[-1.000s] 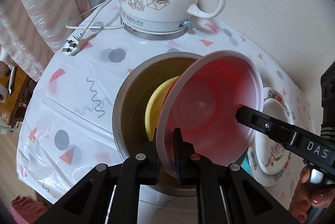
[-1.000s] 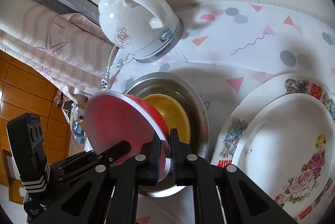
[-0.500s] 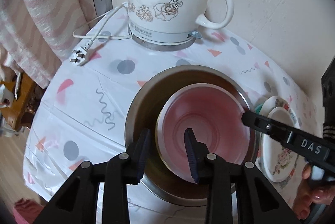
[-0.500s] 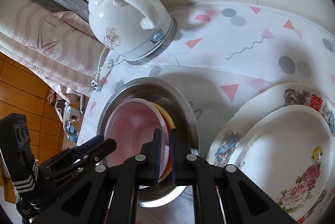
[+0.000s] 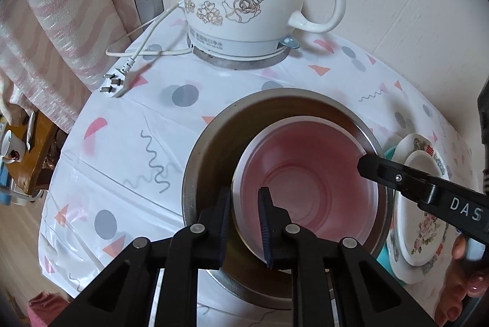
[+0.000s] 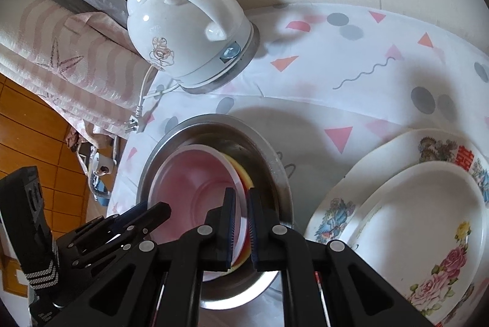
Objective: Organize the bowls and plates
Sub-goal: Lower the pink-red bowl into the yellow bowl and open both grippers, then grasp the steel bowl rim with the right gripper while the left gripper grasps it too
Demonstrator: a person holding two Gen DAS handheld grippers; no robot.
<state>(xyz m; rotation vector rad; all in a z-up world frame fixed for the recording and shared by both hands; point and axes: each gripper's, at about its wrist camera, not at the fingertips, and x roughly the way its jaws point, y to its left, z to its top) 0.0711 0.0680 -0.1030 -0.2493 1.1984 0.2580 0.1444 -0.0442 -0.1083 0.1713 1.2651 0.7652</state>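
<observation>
Two close wrist views steeply down from opposite sides, sharing the steel basin (image 5: 195, 174) (image 6: 275, 161).

The right hand-held gripper (image 6: 241, 223) pinches the pink bowl's (image 6: 195, 183) rim (nested inside the steel bowl (image 6: 272, 171)).

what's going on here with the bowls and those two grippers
A person is nesting bowls with two handheld grippers. The pink bowl sits inside the steel bowl, on top of a yellow bowl. The right gripper is shut on the pink bowl's rim. The left gripper straddles the opposite rim, its jaws just closing, with a gap showing. Flowered plates are stacked beside the steel bowl.
</observation>
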